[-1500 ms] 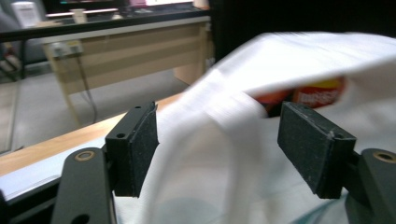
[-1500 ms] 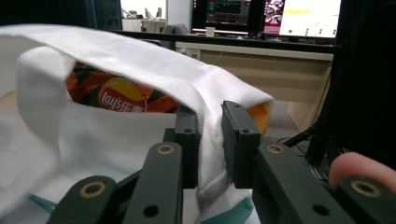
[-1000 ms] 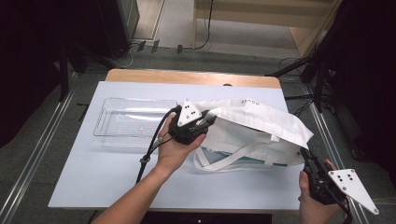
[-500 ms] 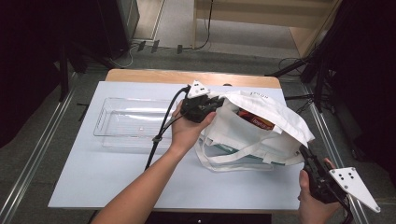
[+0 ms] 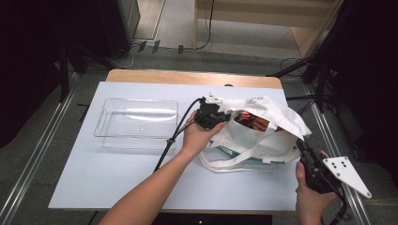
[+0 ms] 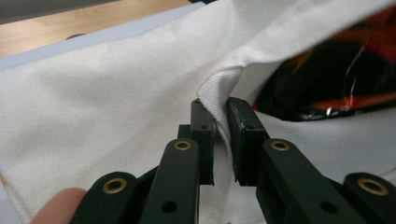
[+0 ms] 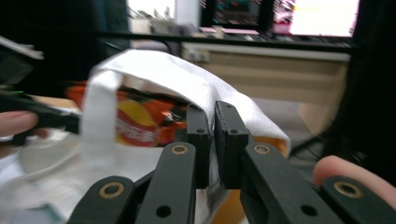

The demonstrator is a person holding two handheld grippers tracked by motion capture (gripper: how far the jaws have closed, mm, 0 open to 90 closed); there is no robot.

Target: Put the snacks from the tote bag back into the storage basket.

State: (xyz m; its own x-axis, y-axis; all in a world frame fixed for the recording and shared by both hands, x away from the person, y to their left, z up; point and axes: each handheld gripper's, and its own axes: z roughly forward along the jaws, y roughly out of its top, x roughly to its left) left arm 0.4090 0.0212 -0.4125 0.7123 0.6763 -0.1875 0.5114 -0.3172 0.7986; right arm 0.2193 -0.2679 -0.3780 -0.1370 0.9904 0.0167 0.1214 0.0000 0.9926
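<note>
left gripper (image 6: 220,140) pinching bag (image 5: 263,131) rim | right gripper (image 7: 211,140) clamped on opposite edge (mouth held apart) | snack packet (image 5: 251,123) exposed for removal | tray (image 5: 136,123) waits beside

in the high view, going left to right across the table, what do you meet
clear plastic tray → left gripper, clamped on the bag's rim → white tote bag with a snack packet in its mouth → right gripper, pinching the bag's right edge

Bare table (image 5: 117,178) left and front; clear tray (image 5: 136,123) blocks far left.
</note>
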